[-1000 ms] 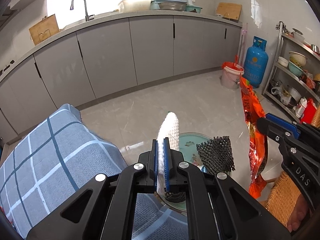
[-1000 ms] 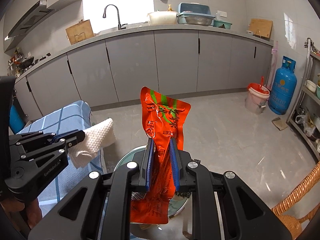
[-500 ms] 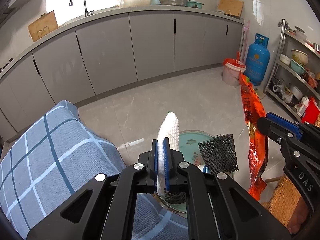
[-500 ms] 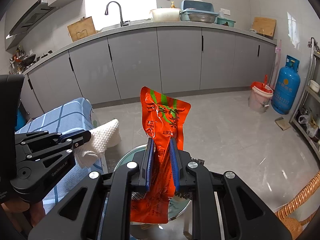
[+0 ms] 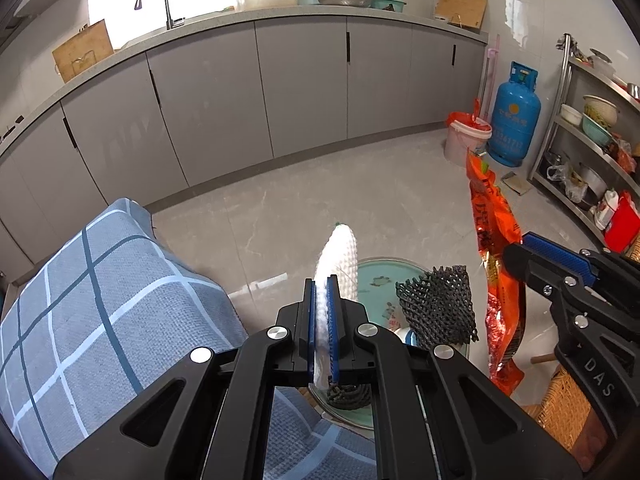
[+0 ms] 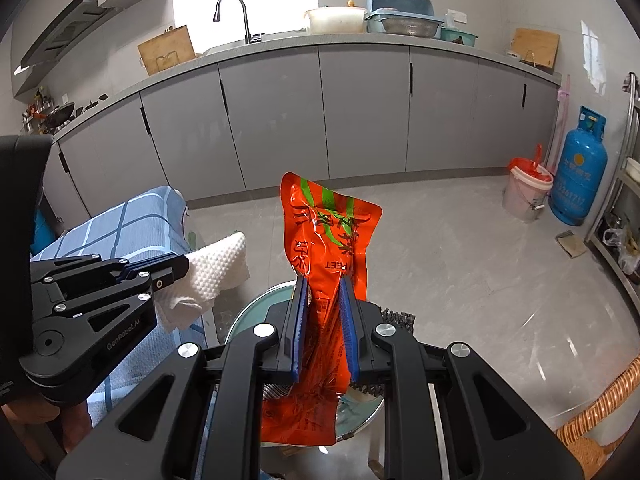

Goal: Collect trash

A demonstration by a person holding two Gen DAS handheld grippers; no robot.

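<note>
My left gripper [image 5: 321, 280] is shut on a crumpled white paper towel [image 5: 339, 256], which sticks up past its blue pads. From the right wrist view the same left gripper [image 6: 176, 266] holds the towel [image 6: 212, 272] at the left. My right gripper [image 6: 323, 284] is shut on an orange snack wrapper [image 6: 328, 232] that hangs below the fingers. That wrapper [image 5: 492, 232] hangs at the right in the left wrist view, clamped by the right gripper [image 5: 516, 246]. Beneath both sits a round pale-green dish [image 5: 380, 276] with a piece of black foam netting [image 5: 436, 304].
A blue checked cloth [image 5: 100, 288] covers the table at the left. Grey cabinets [image 5: 280, 88] run along the far wall. A lined bucket [image 5: 466, 138] and a blue gas cylinder [image 5: 516, 120] stand at the back right, beside a metal shelf [image 5: 592, 148]. A wicker chair [image 6: 600, 412] is at the lower right.
Both grippers hold their trash as before and have hardly moved. The views have tipped down very slightly.
</note>
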